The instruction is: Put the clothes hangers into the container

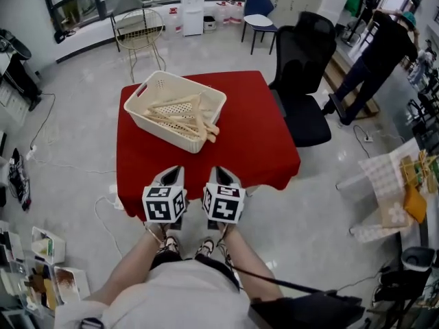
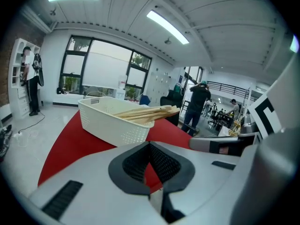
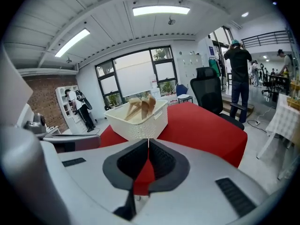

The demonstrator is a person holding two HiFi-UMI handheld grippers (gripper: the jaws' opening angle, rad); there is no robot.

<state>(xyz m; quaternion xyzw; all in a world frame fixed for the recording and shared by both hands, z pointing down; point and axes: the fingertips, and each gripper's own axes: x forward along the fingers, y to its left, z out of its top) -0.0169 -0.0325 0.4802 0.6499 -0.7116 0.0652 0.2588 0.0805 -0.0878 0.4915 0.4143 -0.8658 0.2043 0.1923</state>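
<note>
The wooden hangers (image 1: 184, 117) lay heaped inside the white container (image 1: 164, 134), which sat on the far-left part of the red table (image 1: 254, 139). Your left gripper (image 1: 171, 175) and right gripper (image 1: 224, 177) hung side by side at the near table edge, well apart from the container. Only the gripper views showed the jaws: both pairs were pressed together with nothing between them. Those views showed just the hanger ends above the rim. Only the head view showed the whole pile.

Left gripper (image 1: 174, 171) and right gripper (image 1: 221, 172) are closed.
</note>
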